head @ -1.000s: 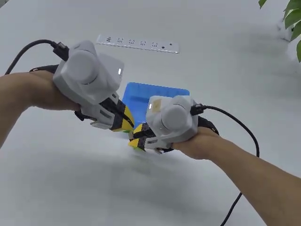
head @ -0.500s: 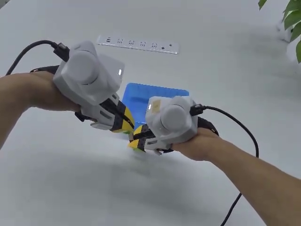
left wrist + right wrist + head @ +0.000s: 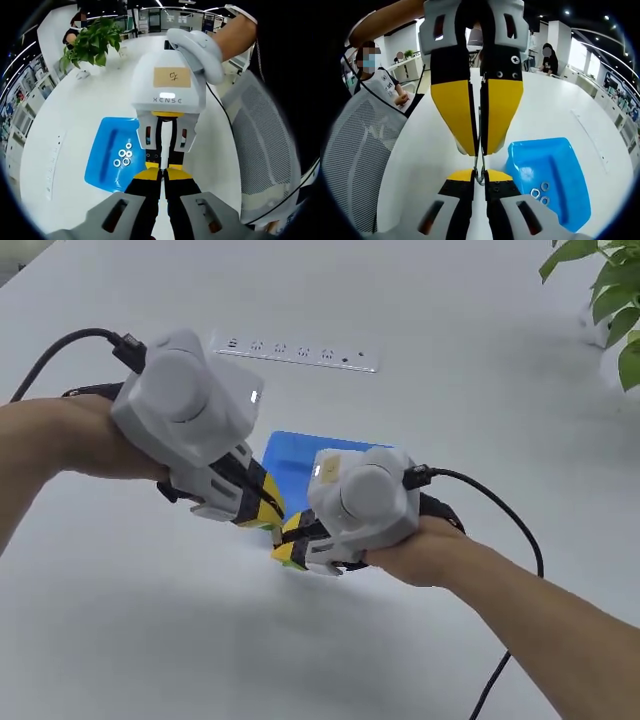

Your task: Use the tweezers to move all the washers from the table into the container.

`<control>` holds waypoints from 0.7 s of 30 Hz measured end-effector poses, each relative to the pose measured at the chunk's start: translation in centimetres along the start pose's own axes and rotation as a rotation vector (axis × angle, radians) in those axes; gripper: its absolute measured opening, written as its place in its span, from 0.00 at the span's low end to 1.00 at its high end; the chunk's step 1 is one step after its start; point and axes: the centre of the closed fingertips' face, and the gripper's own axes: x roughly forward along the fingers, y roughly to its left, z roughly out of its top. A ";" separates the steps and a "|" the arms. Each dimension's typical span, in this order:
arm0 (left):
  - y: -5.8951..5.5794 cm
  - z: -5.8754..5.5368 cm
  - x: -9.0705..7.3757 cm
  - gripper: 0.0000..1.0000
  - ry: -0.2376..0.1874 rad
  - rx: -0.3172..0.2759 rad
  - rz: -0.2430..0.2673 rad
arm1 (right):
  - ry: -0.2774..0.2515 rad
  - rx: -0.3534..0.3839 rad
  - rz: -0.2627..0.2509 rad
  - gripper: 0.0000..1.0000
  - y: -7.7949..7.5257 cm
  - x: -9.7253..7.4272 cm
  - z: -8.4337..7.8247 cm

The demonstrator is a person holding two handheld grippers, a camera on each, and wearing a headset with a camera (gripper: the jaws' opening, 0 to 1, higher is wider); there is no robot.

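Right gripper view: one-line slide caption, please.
Left gripper and right gripper meet tip to tip, jaws closed on the tweezers, beside the container holding washers.

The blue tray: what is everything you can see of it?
The blue tray is a shallow, glossy rectangle, plastic by its look, with rounded corners, a raised rim and a long groove along one side. It lies flat on the white table, open, holding five small metal washers clustered together.
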 end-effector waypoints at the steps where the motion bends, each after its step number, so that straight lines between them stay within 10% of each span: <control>1: 0.0 0.1 -0.2 0.06 -0.001 0.000 0.002 | -0.001 -0.005 -0.002 0.09 0.0 -0.2 0.2; 21: 0.8 3.0 -3.2 0.06 -0.014 0.043 0.048 | -0.012 -0.027 -0.038 0.09 -1.2 -3.0 3.1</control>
